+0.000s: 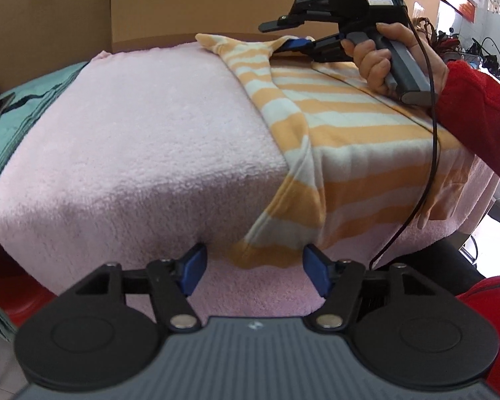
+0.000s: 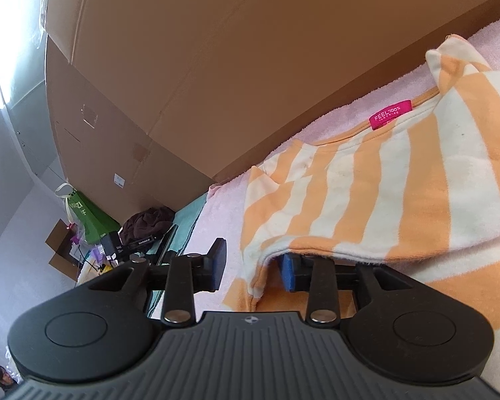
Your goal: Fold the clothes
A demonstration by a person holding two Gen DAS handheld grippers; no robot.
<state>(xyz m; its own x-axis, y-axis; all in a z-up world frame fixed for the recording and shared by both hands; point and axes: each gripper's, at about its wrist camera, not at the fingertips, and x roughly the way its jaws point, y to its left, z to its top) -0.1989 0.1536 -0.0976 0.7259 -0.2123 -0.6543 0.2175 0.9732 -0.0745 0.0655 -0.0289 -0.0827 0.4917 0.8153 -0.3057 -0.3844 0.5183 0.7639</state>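
Observation:
An orange-and-white striped top (image 1: pixel 366 123) lies on the pink towel (image 1: pixel 143 140) that covers the table. One sleeve (image 1: pixel 283 126) is folded diagonally across it, its cuff (image 1: pixel 263 253) hanging at the near edge. My left gripper (image 1: pixel 255 266) is open, and the cuff sits just ahead of the gap, touching neither pad. My right gripper (image 1: pixel 285 35), held by a hand in a red sleeve, is at the far collar end. In the right wrist view the right gripper (image 2: pixel 253 266) is open; the fabric edge (image 2: pixel 266 253) drapes over one pad (image 2: pixel 290 271) and the other pad is bare. A pink label (image 2: pixel 390 115) marks the collar.
Tall cardboard boxes (image 1: pixel 183 0) stand right behind the table. A teal cloth (image 1: pixel 16 116) lies at the left end. The right gripper's black cable (image 1: pixel 433 140) hangs across the top. Beyond the table end are a dark garment (image 2: pixel 146 223) and a green bag (image 2: pixel 86 216).

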